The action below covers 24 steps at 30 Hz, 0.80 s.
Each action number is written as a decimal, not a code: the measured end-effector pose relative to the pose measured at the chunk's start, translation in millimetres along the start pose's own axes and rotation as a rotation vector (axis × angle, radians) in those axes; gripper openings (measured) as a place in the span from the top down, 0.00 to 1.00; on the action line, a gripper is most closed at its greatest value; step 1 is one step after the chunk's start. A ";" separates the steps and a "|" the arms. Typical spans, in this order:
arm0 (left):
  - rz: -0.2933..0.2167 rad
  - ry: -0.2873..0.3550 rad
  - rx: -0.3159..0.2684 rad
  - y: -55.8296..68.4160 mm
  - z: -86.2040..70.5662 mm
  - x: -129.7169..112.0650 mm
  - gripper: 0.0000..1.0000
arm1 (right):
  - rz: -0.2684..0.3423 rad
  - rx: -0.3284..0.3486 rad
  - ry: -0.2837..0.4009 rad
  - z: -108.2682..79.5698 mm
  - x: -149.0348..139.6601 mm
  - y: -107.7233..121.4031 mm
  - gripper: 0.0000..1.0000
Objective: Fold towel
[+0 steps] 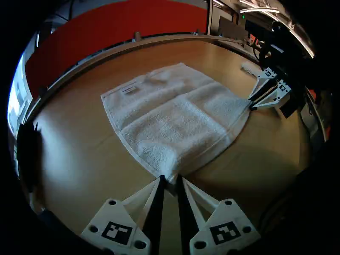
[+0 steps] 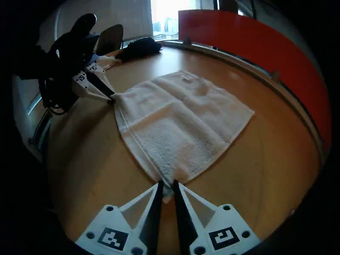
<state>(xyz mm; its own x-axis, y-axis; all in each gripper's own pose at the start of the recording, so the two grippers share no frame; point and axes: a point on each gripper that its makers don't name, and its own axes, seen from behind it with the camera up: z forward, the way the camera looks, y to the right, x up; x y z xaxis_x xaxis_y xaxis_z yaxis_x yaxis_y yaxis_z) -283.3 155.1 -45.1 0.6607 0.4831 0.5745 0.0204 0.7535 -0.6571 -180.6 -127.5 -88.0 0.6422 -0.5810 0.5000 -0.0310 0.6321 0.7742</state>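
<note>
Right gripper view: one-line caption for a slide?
Right gripper and left gripper each pinch a corner of the white towel on the wooden table.

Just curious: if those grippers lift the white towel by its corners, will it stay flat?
Probably sags: the towel lies limp and doubled over. Its fluffy pile, pinched by the left gripper and right gripper, likely won't slip.

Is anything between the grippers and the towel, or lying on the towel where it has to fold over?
Nothing visible. The left gripper and right gripper each pinch a corner of the towel, and nothing lies on it.
</note>
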 end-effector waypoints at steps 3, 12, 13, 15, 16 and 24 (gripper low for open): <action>-0.026 -0.002 -0.005 -0.4 -0.9 0.5 0.81 | 0.008 -0.004 0.013 -2.1 3.1 0.2 0.82; -0.075 -0.004 -0.009 2.1 -10.4 6.6 0.81 | 0.030 -0.014 0.045 -11.8 13.4 2.3 0.82; -0.078 -0.002 -0.008 2.3 -12.1 7.9 0.81 | 0.033 -0.015 0.051 -13.4 15.1 2.3 0.82; -0.083 0.001 -0.006 2.9 -16.0 10.5 0.81 | 0.040 -0.018 0.062 -16.9 18.8 2.3 0.82; -0.085 0.002 -0.007 3.7 -17.9 11.7 0.81 | 0.041 -0.019 0.066 -18.8 20.5 2.2 0.82; -0.111 0.016 -0.018 10.3 -36.8 24.1 0.81 | 0.043 -0.020 0.092 -37.3 33.4 0.8 0.82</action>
<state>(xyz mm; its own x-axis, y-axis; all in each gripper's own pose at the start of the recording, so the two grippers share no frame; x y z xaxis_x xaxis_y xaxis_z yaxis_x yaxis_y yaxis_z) -239.6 158.1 -56.0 0.6652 0.3901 0.6366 0.1074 0.7938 -0.5987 -130.6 -127.3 -85.2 0.7083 -0.5042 0.4941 -0.0450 0.6663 0.7444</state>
